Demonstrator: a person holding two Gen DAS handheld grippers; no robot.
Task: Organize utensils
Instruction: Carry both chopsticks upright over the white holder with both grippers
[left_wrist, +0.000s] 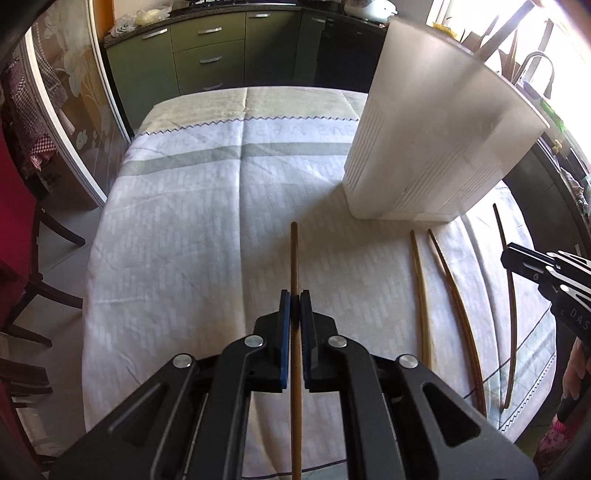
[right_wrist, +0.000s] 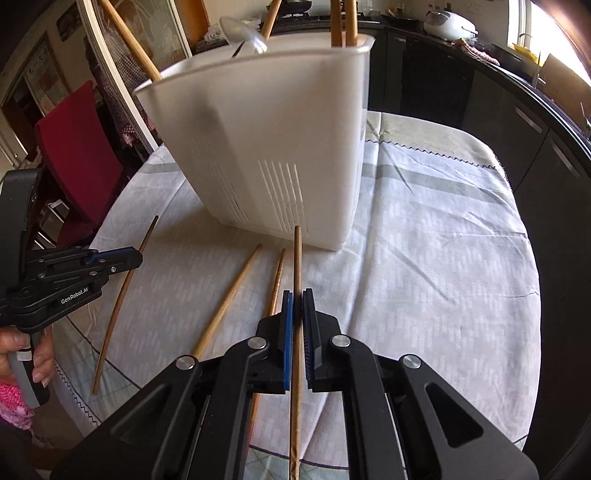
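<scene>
Gripping thin brown chopstick (left_wrist: 294, 258) | left claw (left_wrist: 294, 297) | white holder (left_wrist: 424, 147) near

Green cabinets (left_wrist: 207, 55), red chair (right_wrist: 79, 155) — rice cooker (right_wrist: 448, 24).

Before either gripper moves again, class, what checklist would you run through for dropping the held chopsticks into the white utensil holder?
1. left gripper shut on left chopstick: ok.
2. right gripper shut on right chopstick: ok.
3. white utensil holder upright on the tablecloth: ok.
4. Free room inside the holder: cannot tell; wooden handles stick out, interior hidden.
5. Right chopstick tip above the rim: not ok; it points at the holder's lower wall.
6. Table cleared: not ok; two loose chopsticks lie on the cloth.
</scene>
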